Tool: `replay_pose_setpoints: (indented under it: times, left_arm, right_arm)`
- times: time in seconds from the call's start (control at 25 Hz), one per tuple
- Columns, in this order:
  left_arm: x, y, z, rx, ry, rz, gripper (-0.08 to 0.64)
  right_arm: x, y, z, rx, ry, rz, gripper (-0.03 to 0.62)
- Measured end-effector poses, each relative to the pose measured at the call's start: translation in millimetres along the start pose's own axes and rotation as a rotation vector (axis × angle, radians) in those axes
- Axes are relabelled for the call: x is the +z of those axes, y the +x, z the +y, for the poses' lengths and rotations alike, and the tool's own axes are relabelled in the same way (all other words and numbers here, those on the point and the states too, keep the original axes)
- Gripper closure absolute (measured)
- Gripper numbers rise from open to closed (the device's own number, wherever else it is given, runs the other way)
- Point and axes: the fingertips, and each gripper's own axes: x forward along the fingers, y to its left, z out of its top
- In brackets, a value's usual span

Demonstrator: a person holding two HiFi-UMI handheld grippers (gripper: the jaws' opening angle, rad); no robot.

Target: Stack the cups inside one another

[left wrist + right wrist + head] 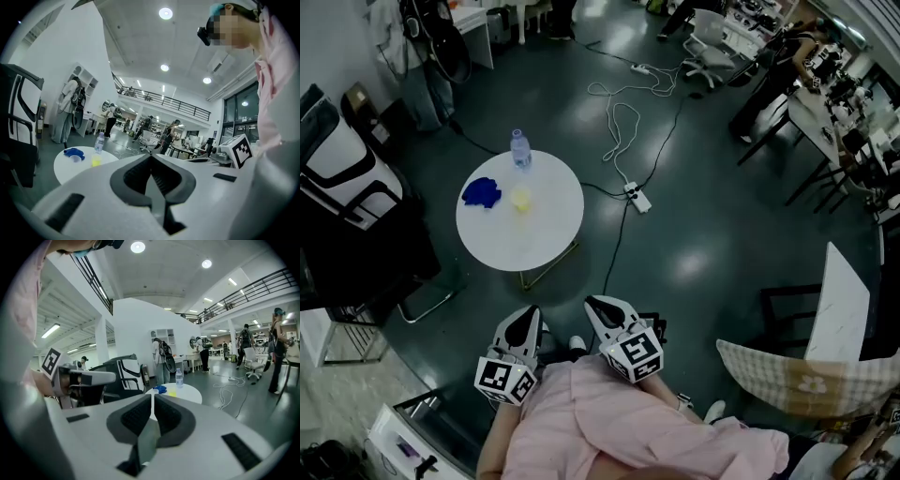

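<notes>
A small yellow cup (521,199) and a blue cup-like thing (481,193) sit side by side on a round white table (539,239). Both show far off in the left gripper view, the yellow cup (95,161) to the right of the blue thing (73,152). My left gripper (525,314) and right gripper (598,305) are held close to my body, well short of the table. Both point toward it. The left gripper (151,155) has its jaws together with nothing in them. The right gripper (153,393) is likewise shut and empty.
A clear water bottle (520,148) stands at the table's far edge. A black chair (356,234) is left of the table. A white cable and power strip (636,197) lie on the dark floor beyond. A white desk (842,300) is at the right.
</notes>
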Motion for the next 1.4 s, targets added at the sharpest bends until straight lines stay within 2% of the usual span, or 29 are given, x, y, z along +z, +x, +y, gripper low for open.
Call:
replay_pose_setpoints:
  times: [0.44,0.6,0.88,1.08,1.4]
  left_arm:
    - [36.3,2.1,59.8,-0.045,0.053,0.012,0.551]
    - [44.8,0.6,86.1,-0.04,0.073,0.03,0.551]
    - [46.7,-1.7,99.6,-0.083,0.084,0.057,0.551]
    - [44.1,-14.3,109.4,-0.096,0.144,0.073,0.551]
    - [45.2,-28.2,122.8,-0.073,0.138,0.061,0.551]
  right_arm:
    - [20.4,50.6,11.0,-0.075,0.014,-0.015,0.554]
    - [28.1,71.1,21.2,-0.083,0.025,-0.019,0.554]
    - [39.4,95.5,26.6,-0.117,0.077,-0.05,0.554]
    - [37.5,114.5,47.4,-0.09,0.078,-0.047,0.554]
    - [38.8,123.9,61.0,-0.075,0.067,-0.04,0.554]
